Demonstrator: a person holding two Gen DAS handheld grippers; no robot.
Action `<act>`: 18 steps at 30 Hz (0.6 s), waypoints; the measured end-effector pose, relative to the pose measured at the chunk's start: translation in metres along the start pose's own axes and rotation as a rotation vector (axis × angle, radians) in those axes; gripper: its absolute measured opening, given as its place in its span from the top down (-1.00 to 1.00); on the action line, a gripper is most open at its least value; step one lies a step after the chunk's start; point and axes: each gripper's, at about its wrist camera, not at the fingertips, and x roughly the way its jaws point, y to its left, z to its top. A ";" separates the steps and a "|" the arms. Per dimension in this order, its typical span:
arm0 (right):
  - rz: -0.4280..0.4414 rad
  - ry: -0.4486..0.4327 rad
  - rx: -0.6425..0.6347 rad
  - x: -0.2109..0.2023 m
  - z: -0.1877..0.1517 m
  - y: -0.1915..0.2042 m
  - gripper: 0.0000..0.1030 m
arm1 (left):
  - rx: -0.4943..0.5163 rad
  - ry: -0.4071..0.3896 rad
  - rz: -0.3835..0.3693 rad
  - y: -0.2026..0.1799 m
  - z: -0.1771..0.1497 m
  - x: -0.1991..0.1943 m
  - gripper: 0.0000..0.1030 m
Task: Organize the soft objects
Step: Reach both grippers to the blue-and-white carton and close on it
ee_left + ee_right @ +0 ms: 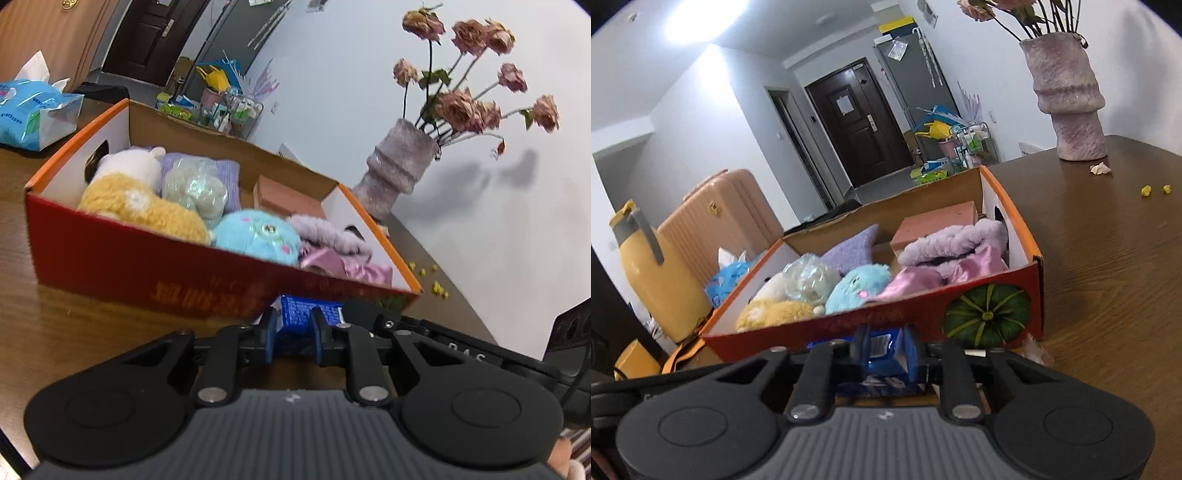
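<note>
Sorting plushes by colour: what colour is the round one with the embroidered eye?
Light blue round plush, clearest in the left wrist view.

Your plush toys (783, 308) lie in the cardboard box (894, 325) on the table (1108, 277). The vase (1067, 99) stands behind it (tissue pack (29, 114) at the opposite end).

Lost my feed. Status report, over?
Both grippers, left gripper and right gripper, shut on blue packet. Box directly ahead, full of plush toys.
</note>
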 end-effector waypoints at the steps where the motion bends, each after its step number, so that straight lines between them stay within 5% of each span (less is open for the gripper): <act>1: 0.009 0.008 -0.008 -0.008 -0.005 0.003 0.66 | 0.015 0.005 0.004 -0.002 -0.005 -0.010 0.63; 15: 0.120 0.092 -0.101 -0.163 -0.145 0.041 0.61 | 0.121 0.024 -0.062 -0.018 -0.153 -0.168 0.60; 18: 0.148 0.095 -0.101 -0.187 -0.160 0.047 0.57 | 0.130 0.047 -0.068 -0.019 -0.167 -0.187 0.30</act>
